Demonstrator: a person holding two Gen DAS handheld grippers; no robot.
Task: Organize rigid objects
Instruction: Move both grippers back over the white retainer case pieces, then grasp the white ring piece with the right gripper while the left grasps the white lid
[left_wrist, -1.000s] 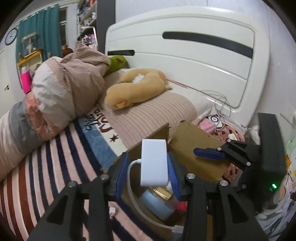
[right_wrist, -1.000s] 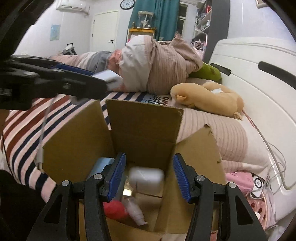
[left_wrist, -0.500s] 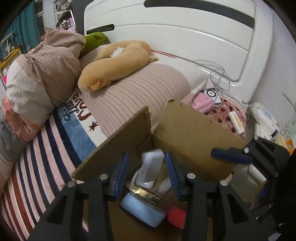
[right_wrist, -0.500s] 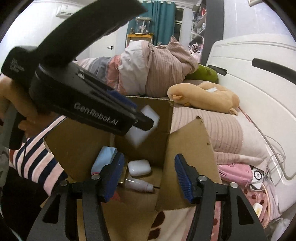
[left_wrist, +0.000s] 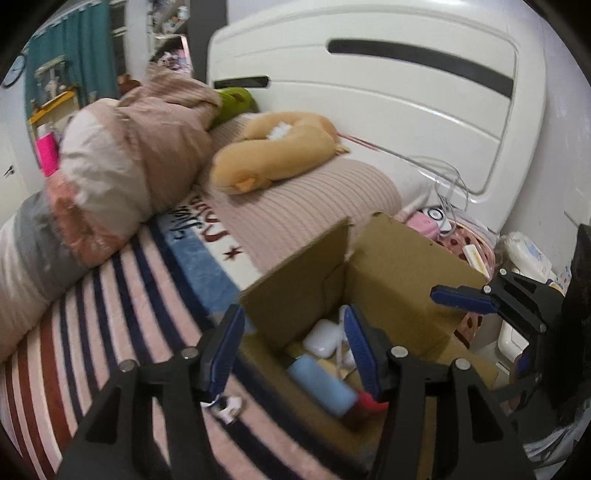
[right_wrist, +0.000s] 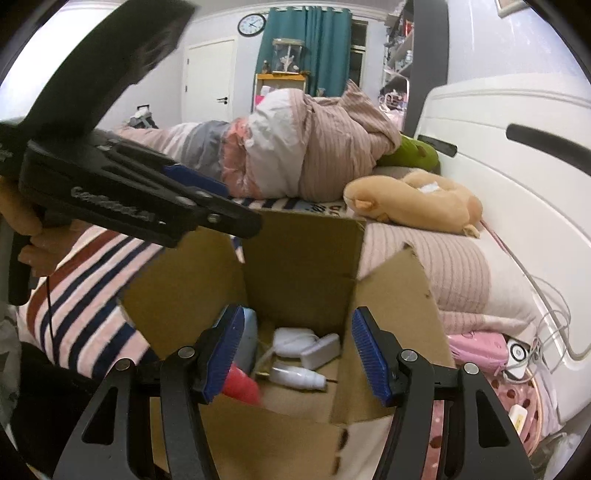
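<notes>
Cardboard box (right_wrist: 303, 266) sits open-topped on the striped bed (left_wrist: 110, 314), flaps up so stuff can just be dropped in, and the white charger (right_wrist: 320, 350) already lies flat on its floor, long axis running roughly 8 to 2 o'clock in the right wrist view, beside the white bottle (right_wrist: 297, 377). Left gripper (left_wrist: 295, 354) hangs over the box's near corner, jaws opening with nothing gripped between them. Right gripper (right_wrist: 297, 356) hovers at the box mouth, jaws parted midway and empty, probably waiting its turn.
</notes>
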